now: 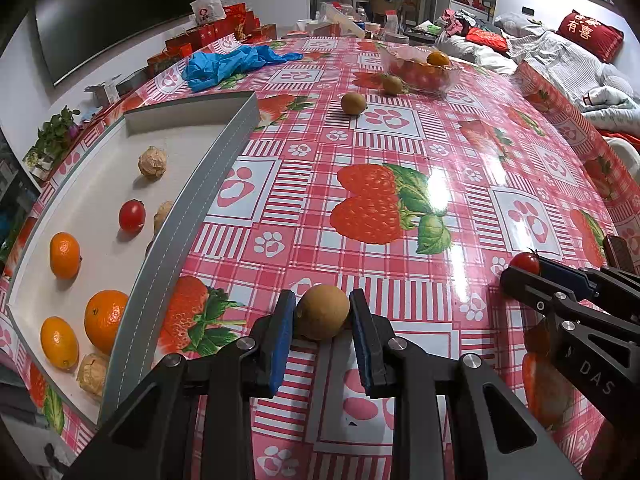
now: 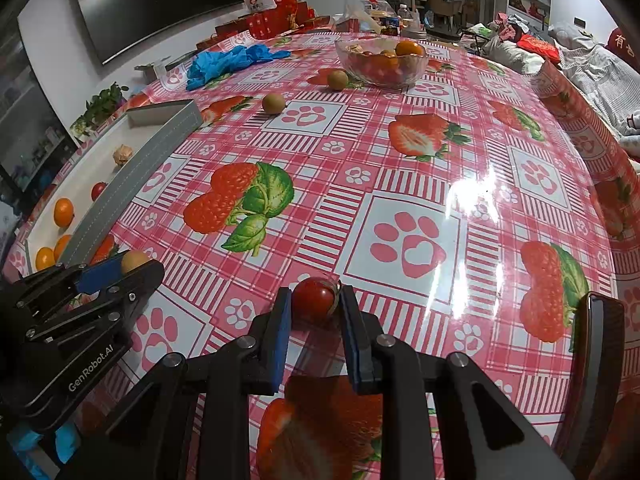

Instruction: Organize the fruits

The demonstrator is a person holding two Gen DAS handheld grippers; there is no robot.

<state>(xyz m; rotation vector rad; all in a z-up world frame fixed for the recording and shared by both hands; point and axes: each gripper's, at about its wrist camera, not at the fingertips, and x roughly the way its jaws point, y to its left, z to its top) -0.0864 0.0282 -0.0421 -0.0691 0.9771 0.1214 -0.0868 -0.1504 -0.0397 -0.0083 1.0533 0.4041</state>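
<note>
The left gripper [image 1: 322, 316] is clamped on a brown fruit [image 1: 322, 311]; the right gripper [image 2: 314, 304] on a cherry tomato [image 2: 315, 299]; carry both gently to the tray [image 1: 192, 184] at left of frame, releasing low.

Glossy plastic tablecloth [image 1: 400, 140], clear glass bowl [image 2: 382, 72], matt grey tray [image 1: 192, 208].

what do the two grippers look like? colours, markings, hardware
Both match: the left gripper and right gripper have matte black angular linkage frames with cut-out windows, silver round pivot bolts and flat blue fingertip pads. White side lettering: "GenRobot.AI" on the left, "DAS" on the right. No cables or sleeves visible.
</note>
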